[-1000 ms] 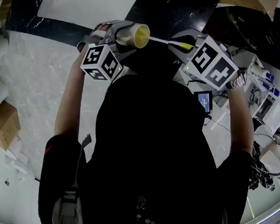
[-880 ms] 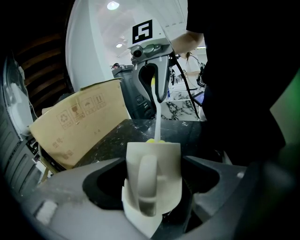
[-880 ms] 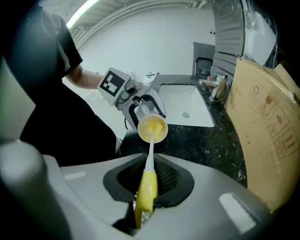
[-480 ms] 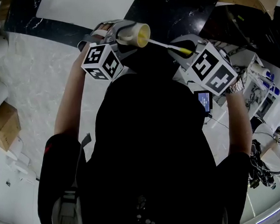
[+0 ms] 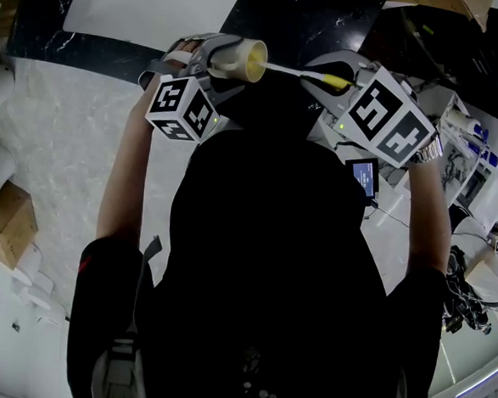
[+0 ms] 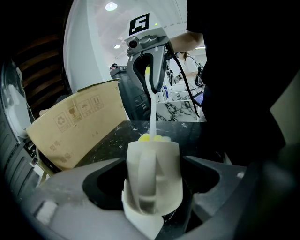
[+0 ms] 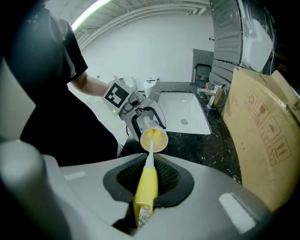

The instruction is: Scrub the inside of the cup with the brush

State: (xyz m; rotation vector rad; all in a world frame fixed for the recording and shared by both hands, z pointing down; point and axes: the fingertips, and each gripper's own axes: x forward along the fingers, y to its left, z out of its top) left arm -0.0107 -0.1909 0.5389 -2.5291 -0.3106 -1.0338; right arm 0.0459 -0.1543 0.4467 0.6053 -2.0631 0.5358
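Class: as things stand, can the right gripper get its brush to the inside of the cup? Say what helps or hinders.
Probably yes. The left gripper holds the cup with its mouth turned toward the right gripper, and the brush reaches into it; nothing stands between.

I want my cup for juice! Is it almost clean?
Done: the left tool grips the cup, the right tool grips the brush. Now: the brush head sits inside the cup, so scrubbing seems under way. Left: pulling the brush out; cleanliness can't be seen.
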